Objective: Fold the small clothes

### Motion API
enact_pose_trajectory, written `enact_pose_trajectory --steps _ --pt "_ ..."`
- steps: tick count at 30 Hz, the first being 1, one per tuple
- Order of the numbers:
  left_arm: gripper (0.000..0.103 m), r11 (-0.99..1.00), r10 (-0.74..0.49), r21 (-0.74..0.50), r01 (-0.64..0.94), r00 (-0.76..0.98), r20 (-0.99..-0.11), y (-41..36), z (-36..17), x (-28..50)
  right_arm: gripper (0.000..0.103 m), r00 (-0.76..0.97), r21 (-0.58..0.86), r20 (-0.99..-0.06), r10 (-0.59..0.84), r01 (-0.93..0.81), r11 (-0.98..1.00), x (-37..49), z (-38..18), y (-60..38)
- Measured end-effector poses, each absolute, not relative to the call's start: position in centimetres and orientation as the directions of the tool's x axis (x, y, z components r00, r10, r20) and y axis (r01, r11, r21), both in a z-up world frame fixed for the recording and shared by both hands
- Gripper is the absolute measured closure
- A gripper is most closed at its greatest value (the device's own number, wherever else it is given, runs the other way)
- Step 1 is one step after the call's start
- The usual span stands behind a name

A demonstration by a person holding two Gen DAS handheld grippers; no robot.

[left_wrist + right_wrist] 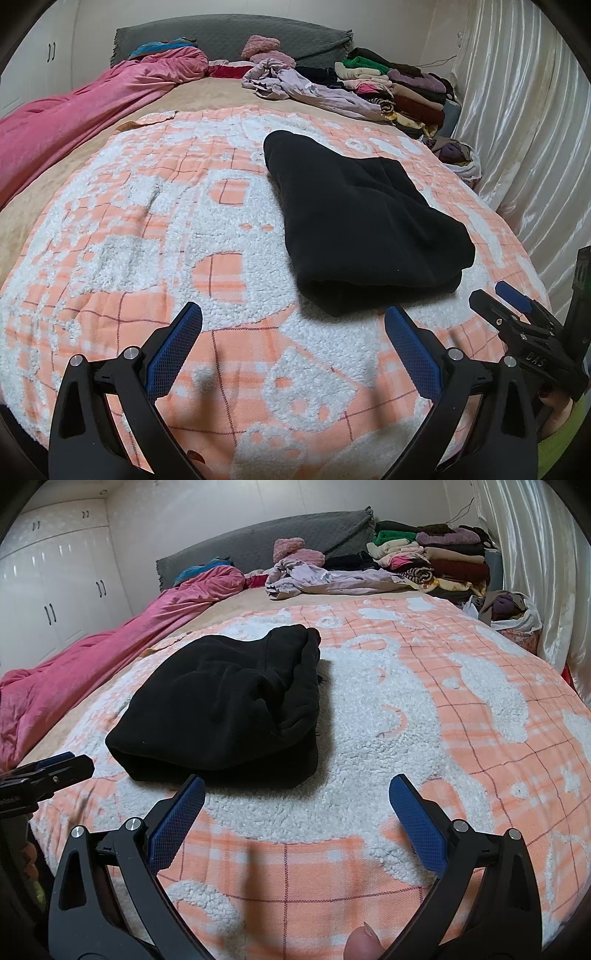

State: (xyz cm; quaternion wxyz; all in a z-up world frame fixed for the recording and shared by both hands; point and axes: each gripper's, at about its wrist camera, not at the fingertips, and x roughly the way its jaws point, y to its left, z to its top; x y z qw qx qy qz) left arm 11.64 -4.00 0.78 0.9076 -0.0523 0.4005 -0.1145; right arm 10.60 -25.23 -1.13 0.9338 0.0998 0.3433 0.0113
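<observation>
We see black garment [364, 229] folded, lying on blanket [147, 229] at 12 o'clock. Left gripper [293, 326], right gripper [297, 795] both wide apart, empty. Unfolded heap [295, 83] far back left for us, we judge.

One black folded garment [364, 225] counted at centre of one orange-and-white blanket [166, 229]. Two grippers seen: left gripper [293, 325] and right gripper [297, 794], each with two blue-padded fingers spread apart. One pink quilt [85, 110] noted at 10 o'clock. One stack of folded clothes [402, 85] at 1 o'clock; piece count not determinable. One loose lilac garment [295, 83] at 12 o'clock. One grey headboard [229, 37] counted.
</observation>
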Motion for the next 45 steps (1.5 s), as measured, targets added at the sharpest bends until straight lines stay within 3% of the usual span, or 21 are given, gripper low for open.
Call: enact_pose_trajectory --steps 45 --pt "0.004 0.97 -0.243 -0.19 0.153 0.666 -0.705 -3.42 1.48 11.45 0.009 0.759 0.187 -0.646 0.077 0.06 0.98 10.61 -1.44 -25.8"
